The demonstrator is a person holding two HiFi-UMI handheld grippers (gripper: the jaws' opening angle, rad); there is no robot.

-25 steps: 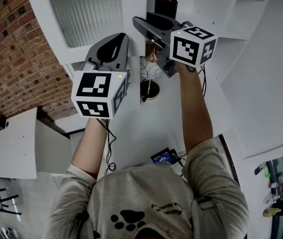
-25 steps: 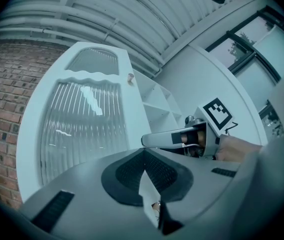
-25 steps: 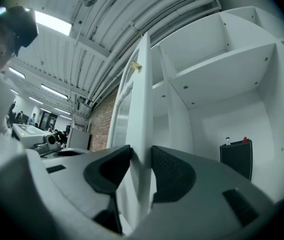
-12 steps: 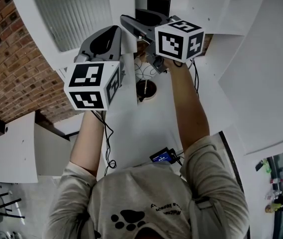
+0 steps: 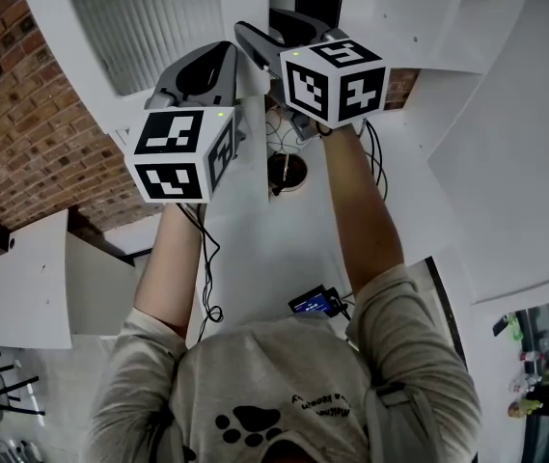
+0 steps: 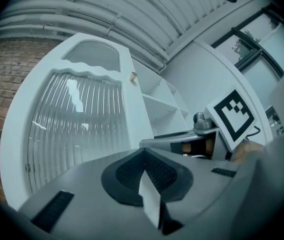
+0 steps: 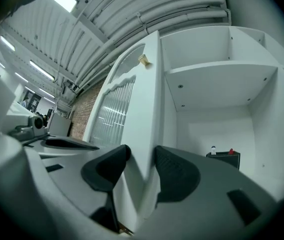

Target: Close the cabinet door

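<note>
The white cabinet door (image 5: 139, 27) with ribbed glass stands swung out from the open cabinet (image 5: 419, 8). My right gripper (image 5: 255, 51) straddles the door's free edge (image 7: 146, 109). Its jaws are opening, with one pad on each side of the edge (image 7: 142, 166). The small knob (image 7: 143, 60) sits higher on that edge. My left gripper (image 5: 218, 66) lies against the glazed side of the door (image 6: 82, 119), its pads closed together (image 6: 144, 171). A thin white sliver shows at their seam; what it is I cannot tell.
Bare white shelves (image 7: 216, 69) fill the cabinet, with a black box (image 7: 223, 159) on a lower one. A brick wall (image 5: 23, 114) runs to the left. Below are a white counter with a round dark object (image 5: 287, 170), cables, a small lit device (image 5: 315, 303) and a white table (image 5: 18, 278).
In the head view both grippers and the door edge between them have drifted left. The right gripper's marker cube has rolled a little.
</note>
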